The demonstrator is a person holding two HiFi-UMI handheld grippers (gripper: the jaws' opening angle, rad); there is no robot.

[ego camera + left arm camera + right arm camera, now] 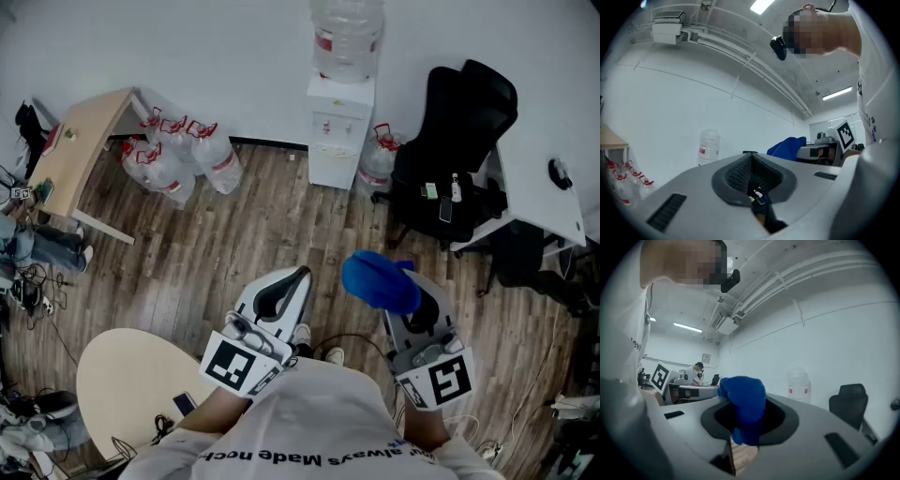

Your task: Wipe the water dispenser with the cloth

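Head view has my right gripper (411, 298) clamped on the blue cloth (380, 281), the water dispenser (339, 131) straight ahead by the wall (187, 56), left gripper (298, 277) closed empty

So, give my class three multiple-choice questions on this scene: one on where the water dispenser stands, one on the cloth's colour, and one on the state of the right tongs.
1. The water dispenser stands:
A) against the white wall
B) on the round table
C) under the wooden desk

2. The cloth is:
A) red
B) blue
C) white

3. The right tongs are:
A) open and empty
B) shut and empty
C) shut on the cloth

Answers:
1 A, its back meets the wall, beside the black chair.
2 B, it shows blue in every view.
3 C, the cloth bulges out from between them.
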